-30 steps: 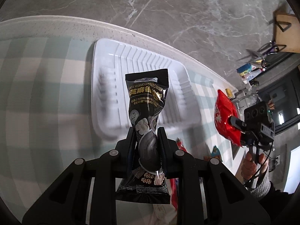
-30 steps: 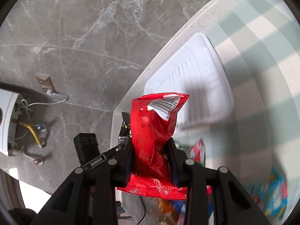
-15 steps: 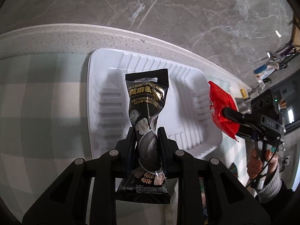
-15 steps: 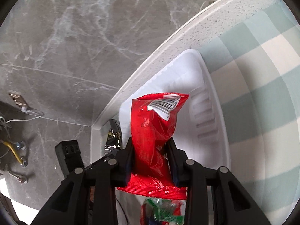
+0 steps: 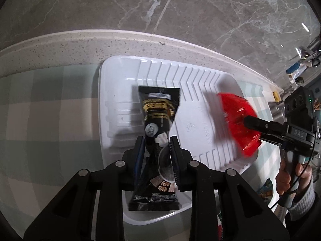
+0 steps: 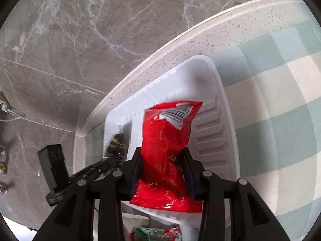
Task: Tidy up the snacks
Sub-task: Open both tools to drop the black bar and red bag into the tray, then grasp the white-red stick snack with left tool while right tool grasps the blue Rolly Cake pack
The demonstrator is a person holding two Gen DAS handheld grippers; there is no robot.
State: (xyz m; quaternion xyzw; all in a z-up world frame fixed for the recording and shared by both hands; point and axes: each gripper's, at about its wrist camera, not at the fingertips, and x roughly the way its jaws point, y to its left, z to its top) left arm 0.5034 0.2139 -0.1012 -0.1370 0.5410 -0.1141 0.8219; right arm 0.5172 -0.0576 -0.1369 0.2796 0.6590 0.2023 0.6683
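Observation:
A white ribbed tray [image 5: 200, 84] lies on the checked cloth near the table's far edge. My left gripper [image 5: 156, 146] hangs over the tray's left half with a black sesame-powder packet [image 5: 158, 112] between its fingers. Its jaws are opening, and the packet looks blurred and tilted, slipping down towards the tray floor. My right gripper [image 6: 162, 156] is over the tray's [image 6: 220, 120] other half, jaws opening and visibly wider. The red snack bag [image 6: 166, 138] still stands between them, its lower end near the tray floor. In the left wrist view the red bag [image 5: 238, 120] is blurred.
The pale green and white checked cloth [image 5: 50, 110] covers the table. A speckled counter edge [image 5: 80, 42] borders it, with a grey marble floor beyond. More snack packets [image 6: 156, 233] lie just in front of the tray. A person's hand [image 5: 289, 172] holds the right gripper's handle.
Both grippers moved forward and down until they hang over the tray. The jaws of both have started to part, the right ones more. Both packets now look loose between them.

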